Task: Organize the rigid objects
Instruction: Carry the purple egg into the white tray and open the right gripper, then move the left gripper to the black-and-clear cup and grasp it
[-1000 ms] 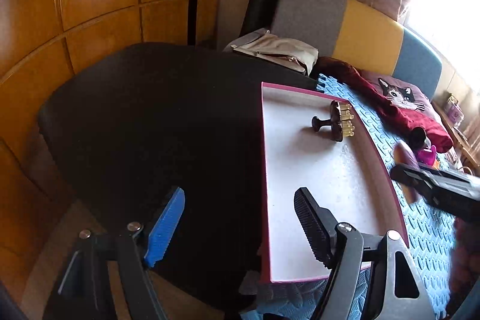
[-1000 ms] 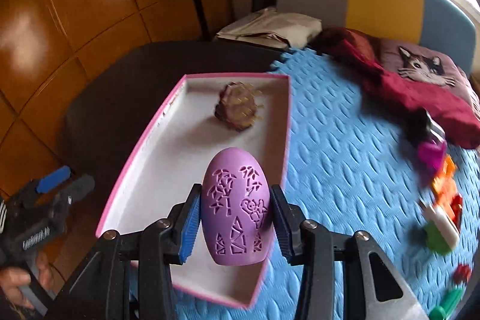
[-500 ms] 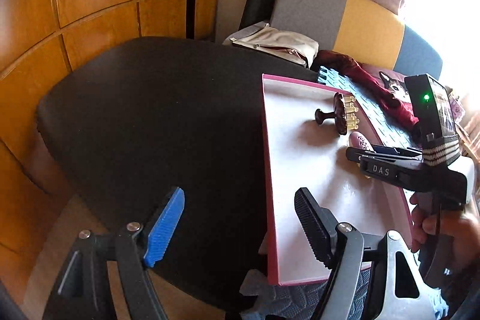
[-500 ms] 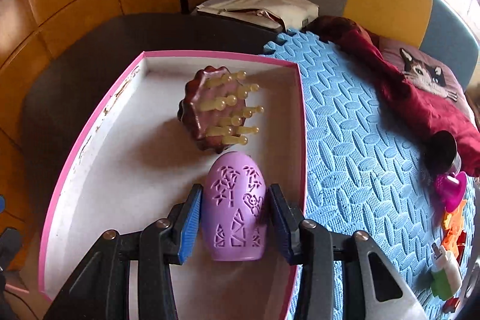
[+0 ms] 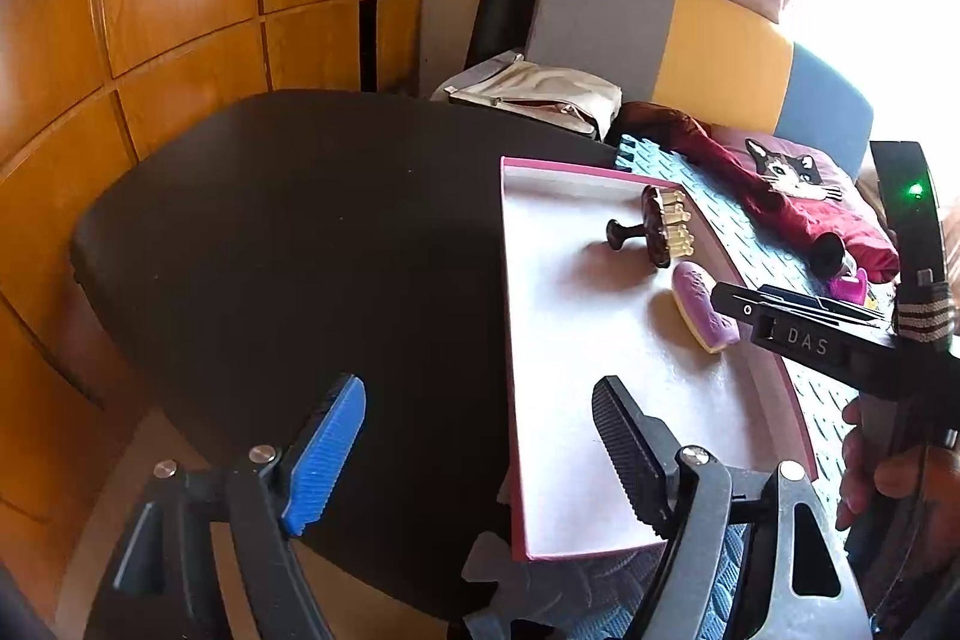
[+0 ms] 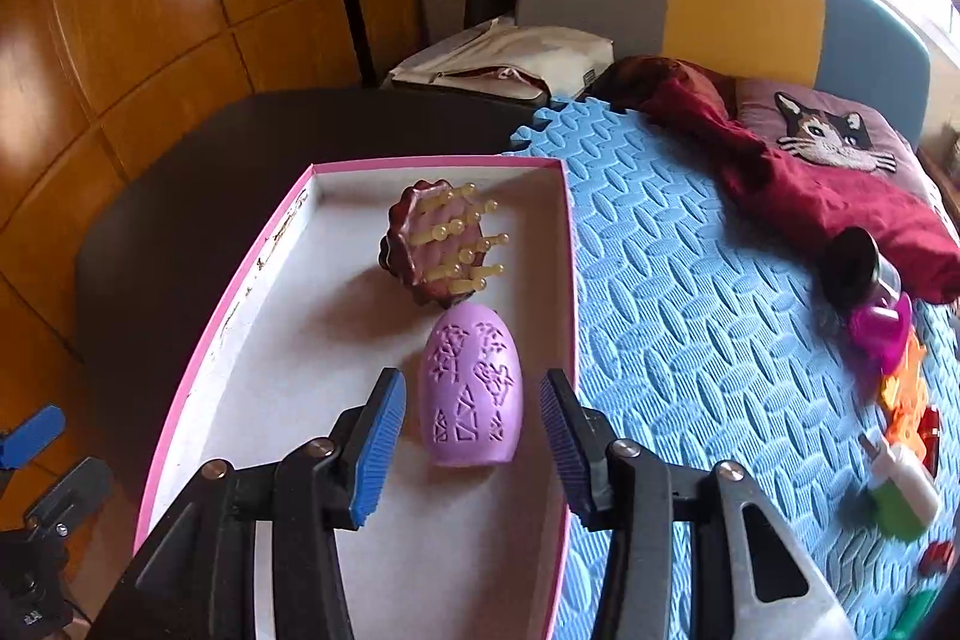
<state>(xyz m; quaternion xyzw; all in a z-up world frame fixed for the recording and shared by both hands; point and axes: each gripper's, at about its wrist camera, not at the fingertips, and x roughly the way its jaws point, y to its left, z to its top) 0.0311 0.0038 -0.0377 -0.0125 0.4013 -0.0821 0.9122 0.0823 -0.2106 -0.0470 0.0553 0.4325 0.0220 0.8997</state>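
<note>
What I am not managing to see from here

The right claw's arm (image 5: 804, 334) is covering the near end of the purple egg-shaped piece (image 5: 702, 307) in my left view; toys (image 6: 900, 484) at the right view's edge are blurring and getting cropped; the left claw (image 6: 36, 460) is running off the frame's left edge.

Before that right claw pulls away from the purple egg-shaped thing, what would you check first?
1. Purple brush rests on the floor of the pink-rimmed box: ok.
2. Right gripper jaws are opening, with a gap showing at each pad: ok.
3. Brush is clear of the brown massage comb behind it: cannot tell, they look very close.
4. Brush is clear of the box's right wall: ok.
5. Left gripper is empty and apart from the brush: ok.
6. More toys wait on the blue mat: ok.
</note>
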